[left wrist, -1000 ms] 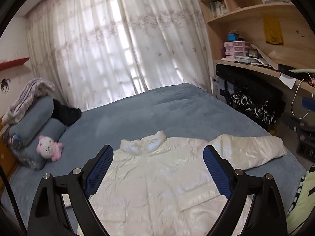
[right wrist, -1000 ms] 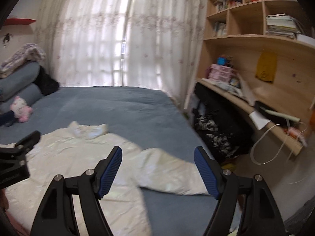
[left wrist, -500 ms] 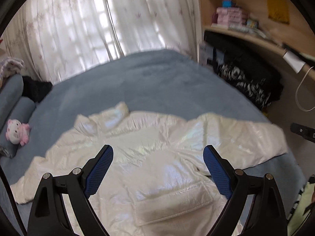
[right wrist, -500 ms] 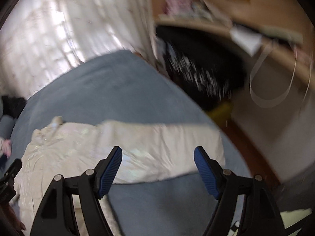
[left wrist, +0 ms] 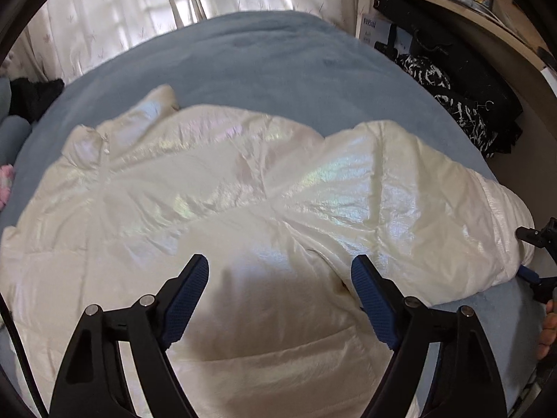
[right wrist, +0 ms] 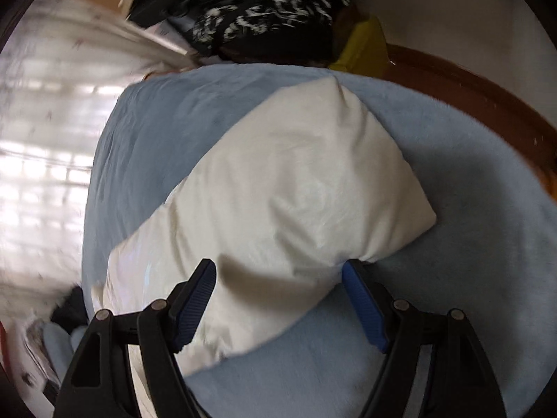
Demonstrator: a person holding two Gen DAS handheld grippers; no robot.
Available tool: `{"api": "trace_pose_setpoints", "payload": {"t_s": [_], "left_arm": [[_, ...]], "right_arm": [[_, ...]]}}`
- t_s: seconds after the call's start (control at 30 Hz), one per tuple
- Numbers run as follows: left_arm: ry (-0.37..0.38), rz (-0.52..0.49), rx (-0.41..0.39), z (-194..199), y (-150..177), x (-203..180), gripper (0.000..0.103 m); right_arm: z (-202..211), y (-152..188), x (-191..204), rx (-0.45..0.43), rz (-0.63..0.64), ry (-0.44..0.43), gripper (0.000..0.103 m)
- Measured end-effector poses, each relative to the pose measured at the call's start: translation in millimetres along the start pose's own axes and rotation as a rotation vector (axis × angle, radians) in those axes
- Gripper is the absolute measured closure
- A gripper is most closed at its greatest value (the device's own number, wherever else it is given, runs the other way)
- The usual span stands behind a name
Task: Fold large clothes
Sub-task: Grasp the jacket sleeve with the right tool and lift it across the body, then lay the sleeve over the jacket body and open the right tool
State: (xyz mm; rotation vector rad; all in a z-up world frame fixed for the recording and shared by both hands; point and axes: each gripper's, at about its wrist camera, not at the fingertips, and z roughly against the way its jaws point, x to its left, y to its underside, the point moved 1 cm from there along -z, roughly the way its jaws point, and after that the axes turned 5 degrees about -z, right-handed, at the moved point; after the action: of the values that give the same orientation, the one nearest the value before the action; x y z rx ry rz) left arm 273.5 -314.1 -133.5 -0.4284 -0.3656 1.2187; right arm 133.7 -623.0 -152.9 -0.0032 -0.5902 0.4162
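A shiny cream-white puffer jacket (left wrist: 216, 188) lies spread flat on the blue bed (left wrist: 271, 55), collar toward the far left, one sleeve stretched to the right. My left gripper (left wrist: 280, 271) is open, low over the jacket's body. My right gripper (right wrist: 278, 271) is open, its jaws either side of the sleeve (right wrist: 299, 181) near the cuff, close above it. The right gripper also shows at the right edge of the left wrist view (left wrist: 538, 261).
White curtains (left wrist: 139, 7) hang behind the bed. Black and patterned clothes (left wrist: 463, 80) hang under a wooden shelf at the right. A dark garment (left wrist: 31, 97) and a pink plush toy (left wrist: 5, 181) lie at the far left. The wooden bed edge (right wrist: 487, 94) runs beyond the sleeve.
Both grippers have tilted down and come in close to the jacket. The right one has swung over the sleeve's end. Both stay open.
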Motion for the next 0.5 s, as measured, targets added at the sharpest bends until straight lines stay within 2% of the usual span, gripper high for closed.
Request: {"api": "trace_pose_setpoints", "payload": {"t_s": [0.03, 0.1, 0.17, 0.23, 0.3, 0.33, 0.4, 0.5], "left_arm": [[0.005, 0.005, 0.009, -3.0, -0.5, -0.6, 0.020], [0.025, 0.015, 0.021, -8.9, -0.2, -1.0, 0.028], [0.052, 0.016, 0.027, -10.0, 0.2, -0.6, 0.053], [0.141, 0.031, 0.045, -9.6, 2.5, 3.6, 0.057], [0.203, 0.088, 0.049, -3.8, 5.2, 14.3, 0.057], [0.204, 0.096, 0.049, -0.9, 5.2, 18.3, 0.057], [0.180, 0.089, 0.015, 14.3, 7.3, 27.6, 0.057], [0.108, 0.069, -0.061, 44.6, 13.8, 46.3, 0.057]], "right_arm": [[-1.9, -0.6, -0.2, -0.007, -0.004, -0.001, 0.027], [-3.5, 1.4, 3.8, -0.048, 0.011, 0.008, 0.034], [-5.3, 3.3, 10.4, -0.076, 0.065, 0.032, 0.068], [-2.4, 6.8, 16.1, -0.090, 0.089, 0.004, 0.086], [9.1, 13.1, 27.8, -0.139, 0.131, 0.003, 0.091], [18.3, 18.0, 35.8, -0.176, 0.161, 0.000, 0.092], [40.2, 32.6, 61.7, -0.251, 0.253, -0.023, 0.093], [79.0, 72.5, 122.5, -0.350, 0.463, -0.086, 0.093]]}}
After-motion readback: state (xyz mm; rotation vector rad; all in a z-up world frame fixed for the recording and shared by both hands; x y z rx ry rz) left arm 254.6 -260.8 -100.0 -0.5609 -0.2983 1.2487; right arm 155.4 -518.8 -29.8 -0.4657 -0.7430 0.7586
